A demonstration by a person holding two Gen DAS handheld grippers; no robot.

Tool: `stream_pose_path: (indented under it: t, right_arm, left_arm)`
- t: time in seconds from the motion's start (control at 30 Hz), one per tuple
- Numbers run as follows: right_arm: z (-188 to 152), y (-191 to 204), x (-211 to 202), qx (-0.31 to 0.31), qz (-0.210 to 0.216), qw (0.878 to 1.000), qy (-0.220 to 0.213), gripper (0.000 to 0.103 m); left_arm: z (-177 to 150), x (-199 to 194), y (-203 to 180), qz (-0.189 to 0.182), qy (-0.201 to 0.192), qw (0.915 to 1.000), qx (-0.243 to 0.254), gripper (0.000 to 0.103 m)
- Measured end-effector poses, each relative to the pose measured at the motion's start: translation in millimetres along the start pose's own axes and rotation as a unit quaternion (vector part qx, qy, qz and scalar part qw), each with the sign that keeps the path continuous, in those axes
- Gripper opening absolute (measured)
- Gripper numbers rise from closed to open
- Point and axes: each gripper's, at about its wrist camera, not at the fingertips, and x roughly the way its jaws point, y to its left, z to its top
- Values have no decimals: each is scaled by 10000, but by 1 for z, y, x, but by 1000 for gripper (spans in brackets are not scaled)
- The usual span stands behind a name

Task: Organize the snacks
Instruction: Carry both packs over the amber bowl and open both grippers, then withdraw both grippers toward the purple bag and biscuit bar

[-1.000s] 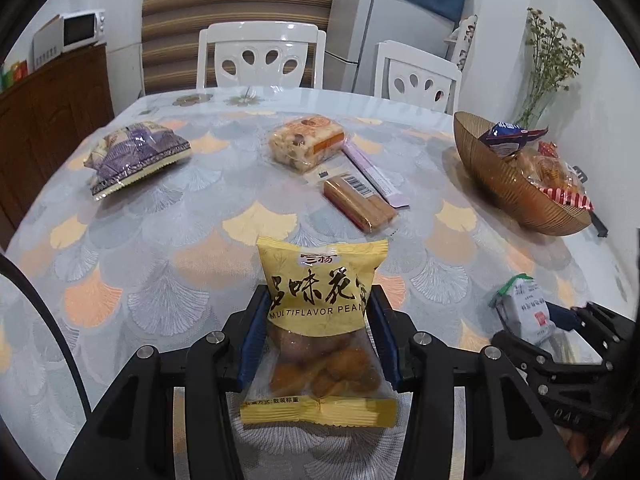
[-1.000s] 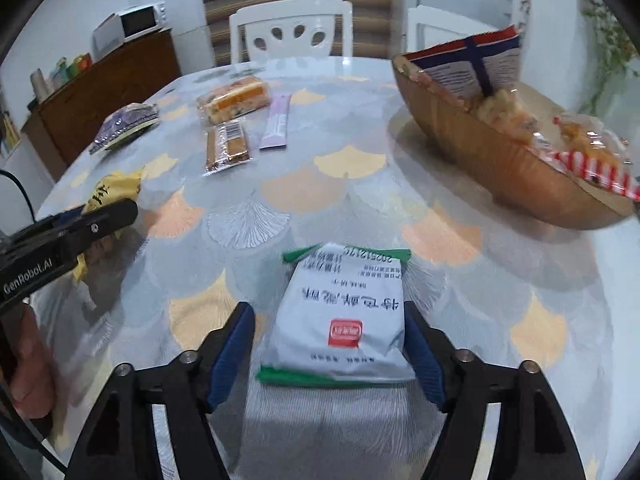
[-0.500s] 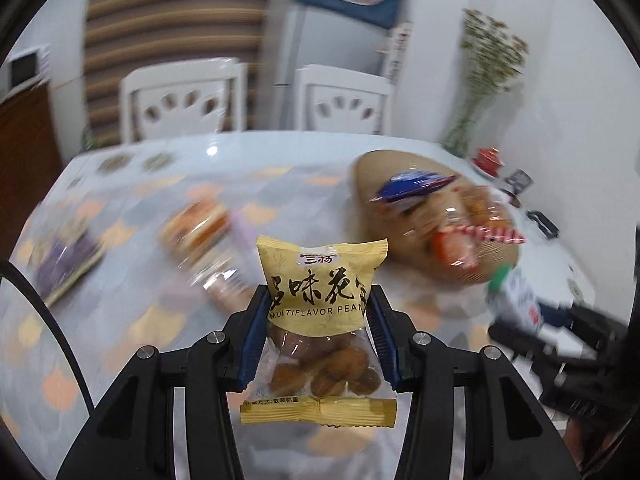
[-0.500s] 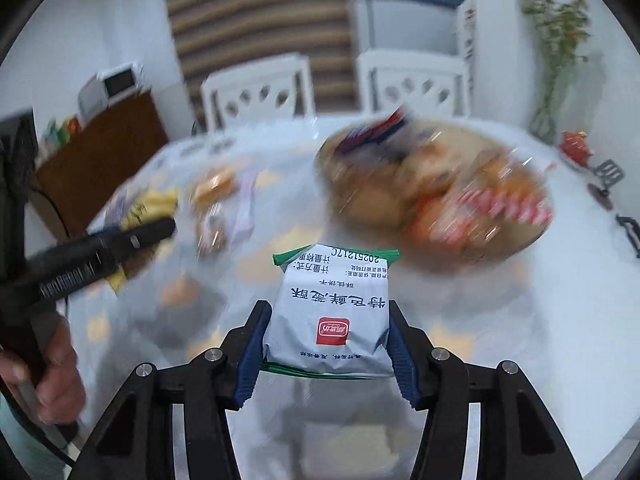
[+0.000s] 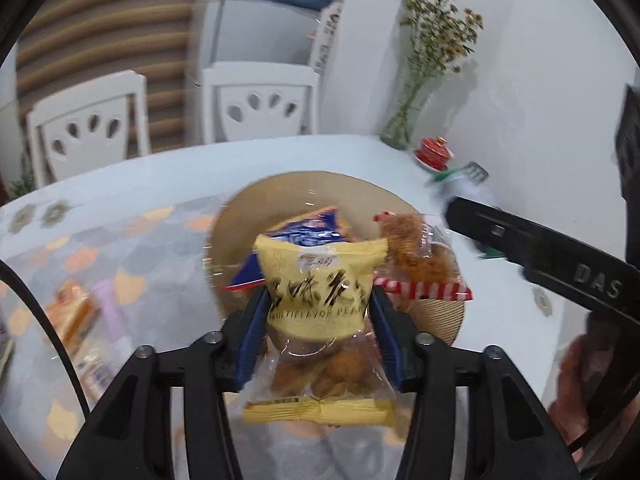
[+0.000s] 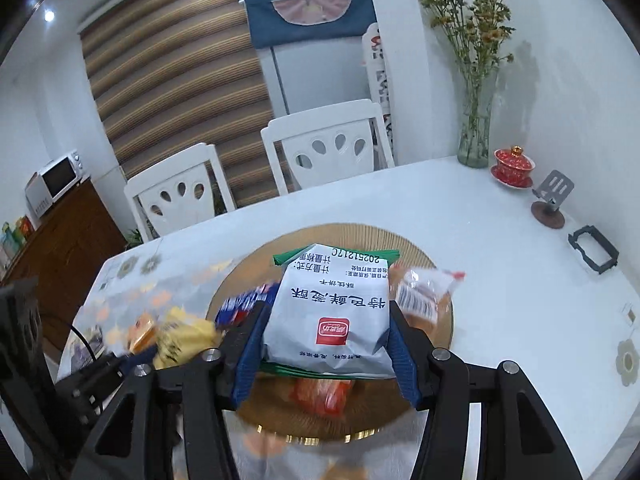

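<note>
Yellow peanut packet [image 5: 322, 300]: clamped between the blue pads of the left tool [image 5: 320, 334], held upright in the air just short of the woven basket [image 5: 248, 216], whose near rim sits behind and below it.

White-and-green biscuit packet [image 6: 332, 308]: gripped flat by the right tool [image 6: 326, 340], hanging directly above the basket's middle.

Basket: a shallow bowl toward the tabletop's far right edge, already holding a blue packet [image 5: 308, 228], a clear bag of fried snacks with a red-striped end [image 5: 420, 264] and an orange pack [image 6: 324, 394].

Step in hand: dropping both packets in; a judgement from the poses.

Doing it well: the right tool looks placed to lower and part its pads first; the left likely needs to travel farther over the rim, so the tall packet does not tip out onto the tabletop [image 5: 120, 248].

Risk: the two tools are close together and may collide; releasing one at a time seems safer.

Left behind: an orange-wrapped snack [image 5: 70, 312] and a lilac bar [image 5: 106, 300], blurred, toward the tabletop's left edge.
</note>
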Motion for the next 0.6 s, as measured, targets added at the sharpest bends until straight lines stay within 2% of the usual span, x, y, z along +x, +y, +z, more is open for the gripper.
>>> stream_pose_path:
  t: [0.07, 0.17, 0.3, 0.43, 0.6]
  right_arm:
    - [4, -5, 8, 125, 18, 9998, 158, 59]
    - [-3, -16, 2, 328, 135, 9992, 193, 59]
    - [-17, -13, -3, 305, 230, 9989, 268, 59]
    - [-29, 6, -13, 231, 565, 9975, 353, 59]
    - [-44, 57, -36, -321, 973, 9944, 277, 59]
  left_arm:
    - [3, 2, -4, 100, -11, 9999, 86, 69]
    - [0, -12, -4, 69, -133, 9995, 269, 69]
    - [-7, -40, 12, 196, -270, 9993, 176, 69]
    - [-21, -77, 43, 469, -386, 9981, -100, 69]
    - [-45, -133, 90, 930, -632, 9923, -510, 69]
